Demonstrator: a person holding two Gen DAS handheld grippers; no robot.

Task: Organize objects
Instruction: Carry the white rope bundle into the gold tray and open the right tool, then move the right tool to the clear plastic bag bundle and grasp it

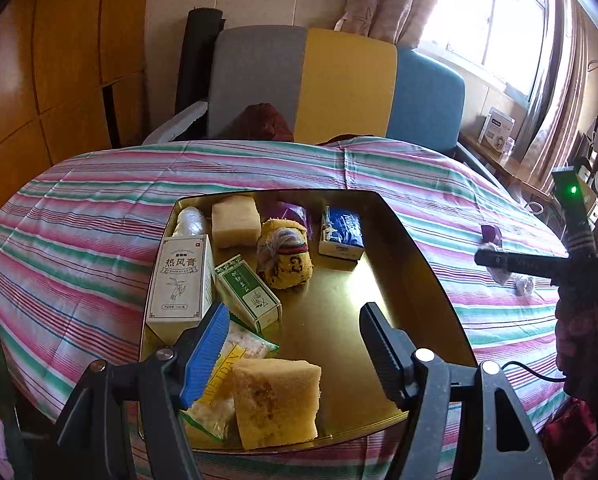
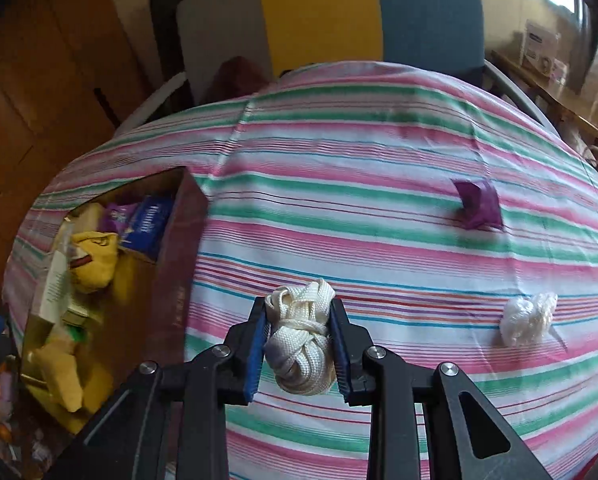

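Two right fingers (image 2: 337,344) around cord bundle (image 2: 301,344)

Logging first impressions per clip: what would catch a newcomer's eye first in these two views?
Most striking is the right gripper shut on a knotted bundle of cream cord above the striped cloth. To its left sits the gold tin, crowded along its left side with boxes and sponges, under the open left gripper. A purple packet and a white plastic wad lie loose on the cloth.

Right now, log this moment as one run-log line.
right hand-held gripper: shut on white cord bundle | left hand-held gripper: open over gold tin | loose: purple packet, white bag
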